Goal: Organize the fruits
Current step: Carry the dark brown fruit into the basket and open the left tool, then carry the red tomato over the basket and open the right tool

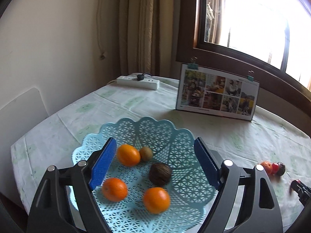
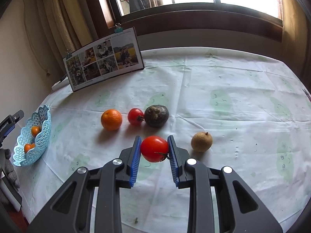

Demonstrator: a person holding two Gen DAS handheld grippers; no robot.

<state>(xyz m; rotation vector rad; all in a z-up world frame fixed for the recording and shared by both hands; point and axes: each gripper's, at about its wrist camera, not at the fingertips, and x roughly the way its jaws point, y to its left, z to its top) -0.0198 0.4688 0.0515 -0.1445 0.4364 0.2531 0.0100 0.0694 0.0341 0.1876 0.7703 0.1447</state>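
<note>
Nearest to you, your right claw (image 2: 154,149) is closed on a red tomato (image 2: 154,148); both blue pads touch its sides, and it seems to sit at or just above the tabletop (image 2: 233,89). At about 2 o'clock from this tomato a pale brown round fruit (image 2: 201,142) lies alone. Farther on, at 12 o'clock, a dark wrinkled fruit (image 2: 156,116) touches a smaller tomato (image 2: 135,116), and an orange (image 2: 111,119) lies just beside them at 11 o'clock. So five fruits are not yet in the basket, counting the one you hold.

Your left claw (image 1: 155,163) is wide and holds nothing; it hangs over the light blue basket (image 1: 171,134). Inside it, near to far, you have one orange at the front (image 1: 156,200), one at the left (image 1: 114,189), a dark brown fruit (image 1: 160,174), a third orange (image 1: 128,155) and a small kiwi (image 1: 146,153) touching it at 3 o'clock.

I judge that about half of the work is done. What is left is to carry the held tomato to the basket, which stands far at 9 o'clock from your right claw, and then the four others. The photo board (image 2: 103,58) at the far edge is not part of the job.
</note>
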